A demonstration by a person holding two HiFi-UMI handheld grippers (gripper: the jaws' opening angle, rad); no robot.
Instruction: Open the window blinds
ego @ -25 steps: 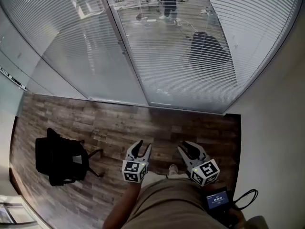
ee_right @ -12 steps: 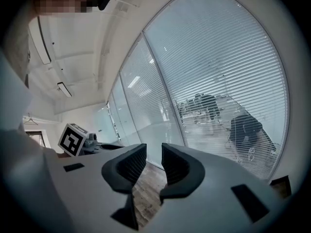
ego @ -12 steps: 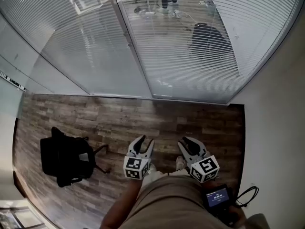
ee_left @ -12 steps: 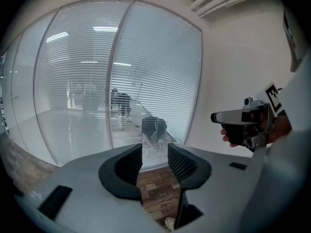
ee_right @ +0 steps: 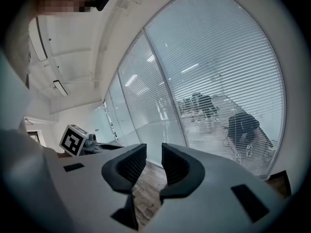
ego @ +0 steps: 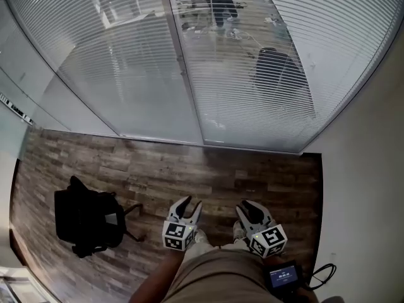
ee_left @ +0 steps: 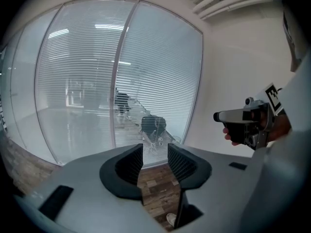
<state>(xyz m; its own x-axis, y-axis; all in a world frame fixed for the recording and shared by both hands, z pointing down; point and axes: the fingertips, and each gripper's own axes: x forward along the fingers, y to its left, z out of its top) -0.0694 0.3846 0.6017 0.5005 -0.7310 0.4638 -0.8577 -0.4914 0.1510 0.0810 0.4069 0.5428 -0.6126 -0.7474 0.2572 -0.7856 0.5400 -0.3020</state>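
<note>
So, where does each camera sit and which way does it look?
Head view: on the head, looking down at floor, bag, blinds; shows left gripper, right gripper, legs.
Left gripper view: on that gripper, facing blinds; shows its open jaws, right gripper.
Right gripper view: on that gripper, facing blinds; shows its open jaws.
Shared: blinds, chair behind.

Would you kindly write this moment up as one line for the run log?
phase: pre-contact | left tongs: open, empty | right tongs: open, empty | blinds: lowered, untouched | black bag: on floor
</note>
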